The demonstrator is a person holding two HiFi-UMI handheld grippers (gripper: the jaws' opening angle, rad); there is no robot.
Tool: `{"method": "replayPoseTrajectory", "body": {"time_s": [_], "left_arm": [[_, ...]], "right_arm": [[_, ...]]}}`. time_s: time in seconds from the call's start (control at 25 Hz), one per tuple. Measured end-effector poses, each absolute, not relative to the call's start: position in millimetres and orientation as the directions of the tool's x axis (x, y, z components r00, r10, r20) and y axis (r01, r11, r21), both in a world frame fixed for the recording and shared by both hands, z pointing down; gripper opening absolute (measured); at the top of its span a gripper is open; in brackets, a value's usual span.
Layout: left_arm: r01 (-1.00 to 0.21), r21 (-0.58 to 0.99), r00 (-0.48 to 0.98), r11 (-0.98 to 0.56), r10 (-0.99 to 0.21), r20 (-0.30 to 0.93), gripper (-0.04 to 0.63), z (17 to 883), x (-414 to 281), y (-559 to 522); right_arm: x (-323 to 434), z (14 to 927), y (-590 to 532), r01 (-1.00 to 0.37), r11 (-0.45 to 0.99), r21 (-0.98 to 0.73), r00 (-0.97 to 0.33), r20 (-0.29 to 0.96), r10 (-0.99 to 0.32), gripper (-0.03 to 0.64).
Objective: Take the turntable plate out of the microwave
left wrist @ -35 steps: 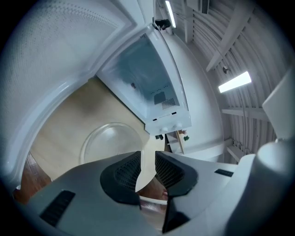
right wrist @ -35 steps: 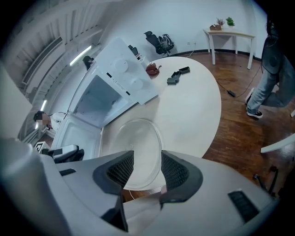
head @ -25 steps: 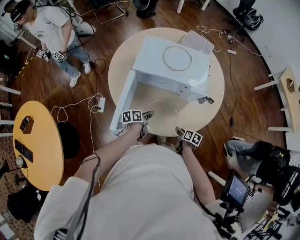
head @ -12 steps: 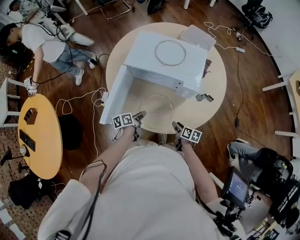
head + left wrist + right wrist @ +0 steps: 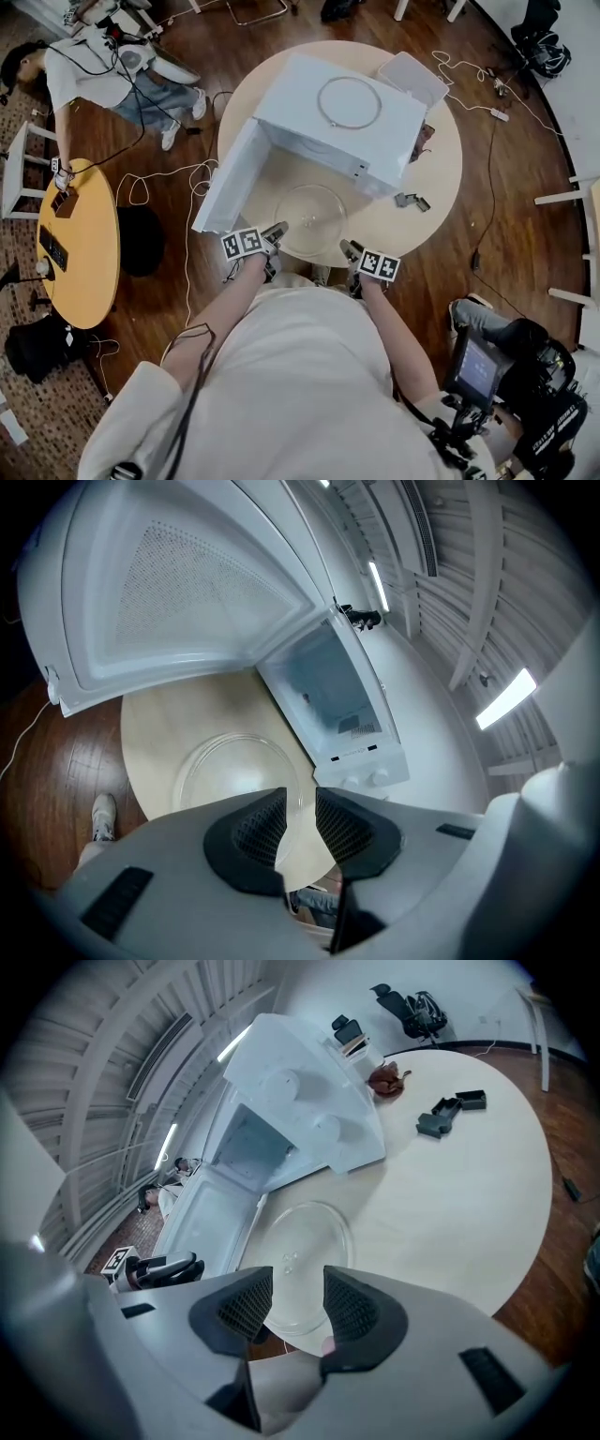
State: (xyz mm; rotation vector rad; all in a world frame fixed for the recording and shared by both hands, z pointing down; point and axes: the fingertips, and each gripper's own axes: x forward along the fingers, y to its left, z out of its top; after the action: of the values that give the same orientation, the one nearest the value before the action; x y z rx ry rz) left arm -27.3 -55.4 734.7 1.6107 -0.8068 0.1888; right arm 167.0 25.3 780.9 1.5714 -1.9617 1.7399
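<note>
Both tools hang at the near edge of the bench [image 5: 433,192], close to my body, and neither grips anything. The left tool [image 5: 275,231] has its pads a narrow gap apart with nothing pinched between them. The right tool [image 5: 348,249] stands wider, also empty.

The turntable plate [image 5: 311,220] lies flat on the bench, just in front of the microwave [image 5: 349,120] and beside its door [image 5: 228,183], which is swung fully open. Both gripper views show the glass disc beyond the pads, resting on the pale bench top, and the oven cavity behind it looks bare.

From overhead the left tool's tip sits very near the plate's near rim; I can't tell whether it touches. A thin ring [image 5: 349,103], possibly the roller guide, lies on top of the microwave.

By my reading the removal itself is done: the plate is out and set down. What is left, if anything, is backing the tools clear.
</note>
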Motion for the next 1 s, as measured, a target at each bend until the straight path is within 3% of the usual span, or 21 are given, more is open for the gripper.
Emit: {"method": "replayPoseTrajectory", "body": {"time_s": [0.36,0.64,1.0], "left_arm": [[-0.61,0.792,0.699,0.02,-0.458,0.55,0.104,727.4,-42.8,-60.6],[-0.645,0.76,0.689,-0.08,-0.491,0.532,0.104,702.0,-42.9,-75.0],[-0.642,0.734,0.742,-0.221,-0.422,0.522,0.104,689.3,-29.3,-77.6]], "right_arm": [[156.2,771.7,-2.7,-0.721,-0.089,-0.687,-0.52,0.622,-0.585,0.167],[164.8,764.8,-6.7,-0.699,-0.099,-0.709,-0.519,0.597,-0.612,0.167],[167.6,751.0,1.7,-0.687,-0.134,-0.714,-0.469,0.577,-0.668,0.167]]}}
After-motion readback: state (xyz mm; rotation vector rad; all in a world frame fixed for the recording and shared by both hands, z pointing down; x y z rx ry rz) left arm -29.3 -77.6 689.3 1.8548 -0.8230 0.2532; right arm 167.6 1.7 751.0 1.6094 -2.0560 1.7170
